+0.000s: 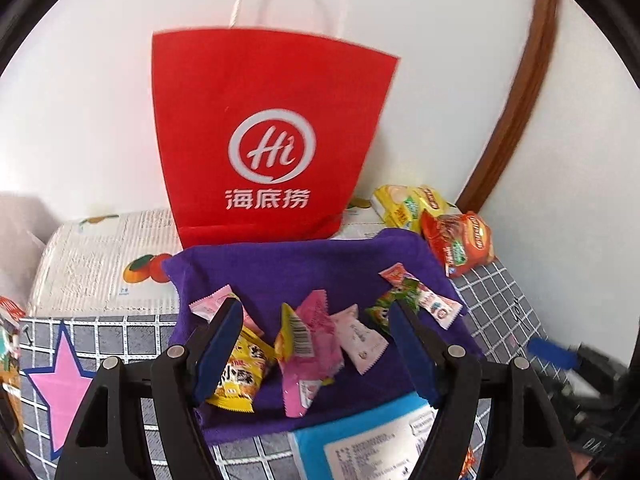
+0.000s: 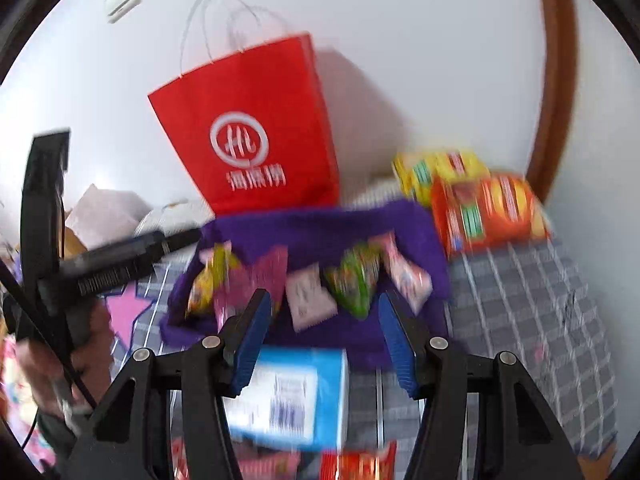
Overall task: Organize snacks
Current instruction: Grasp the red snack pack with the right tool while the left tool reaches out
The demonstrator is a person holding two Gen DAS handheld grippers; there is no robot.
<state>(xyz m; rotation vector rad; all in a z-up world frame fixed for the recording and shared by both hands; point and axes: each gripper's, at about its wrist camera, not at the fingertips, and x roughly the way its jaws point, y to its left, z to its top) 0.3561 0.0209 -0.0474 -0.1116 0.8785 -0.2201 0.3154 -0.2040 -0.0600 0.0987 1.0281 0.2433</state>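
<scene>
Both tongs are hanging spread and empty — left tongs (image 1: 316, 320) over the pink packet (image 1: 310, 356), right tongs (image 2: 320, 312) blurring; crowded wrappers are risking a double pinch.

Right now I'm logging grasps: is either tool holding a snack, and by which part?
Nothing is held. The left tool and the right tool are both open, with the snack packets lying loose on the purple cloth.
</scene>
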